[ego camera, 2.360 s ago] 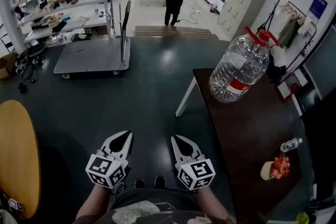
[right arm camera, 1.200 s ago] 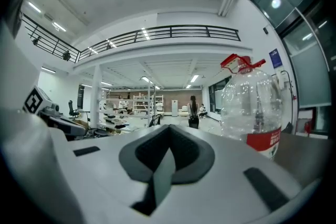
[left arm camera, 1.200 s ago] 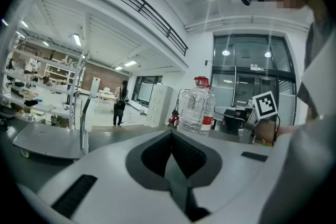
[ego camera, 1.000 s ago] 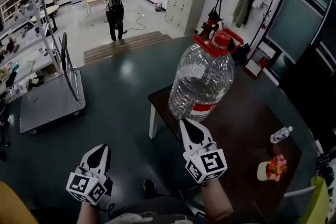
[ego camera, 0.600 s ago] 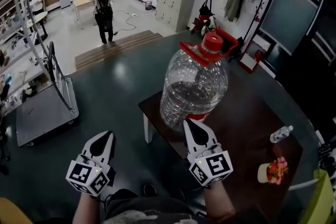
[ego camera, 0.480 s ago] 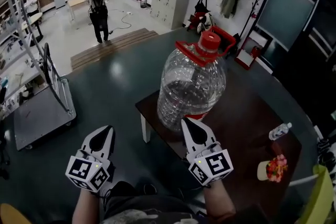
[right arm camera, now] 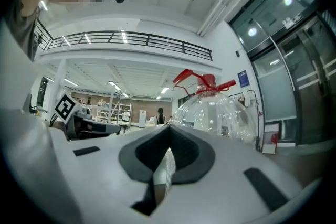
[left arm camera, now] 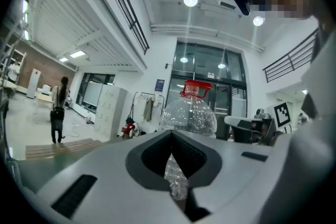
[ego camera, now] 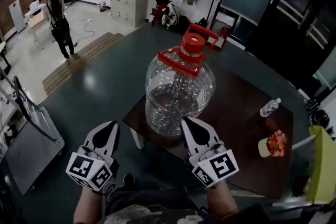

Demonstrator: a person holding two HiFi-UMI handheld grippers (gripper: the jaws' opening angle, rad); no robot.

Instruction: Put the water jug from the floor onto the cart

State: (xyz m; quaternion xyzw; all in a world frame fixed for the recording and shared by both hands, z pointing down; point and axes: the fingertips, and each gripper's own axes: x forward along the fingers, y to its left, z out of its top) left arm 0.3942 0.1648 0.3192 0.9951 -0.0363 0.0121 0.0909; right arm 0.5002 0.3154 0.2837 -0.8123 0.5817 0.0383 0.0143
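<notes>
Both grippers up front, side by side. The left gripper (ego camera: 109, 127) is clenched on nothing, and the right gripper (ego camera: 188, 123) is pressed tight too, empty. Just past their tips, the big clear plastic water jug with red cap and handle (ego camera: 178, 93) stands upright on the dark brown table (ego camera: 247, 126). Far left sits the grey flat cart (ego camera: 27, 148), well apart.

A dark brown table (ego camera: 247, 128) stands just ahead of the right gripper (ego camera: 191, 131), and the water jug (ego camera: 178, 92) stands upright on its near corner, right past that gripper's tips. Farther along the top, to that gripper's right, are a small plastic bottle (ego camera: 269, 107) lying on its side and a cup of flowers (ego camera: 273, 145). A flat grey cart (ego camera: 26, 149) stands on the dark floor (ego camera: 100, 81), off to the left of the left gripper (ego camera: 106, 134).
</notes>
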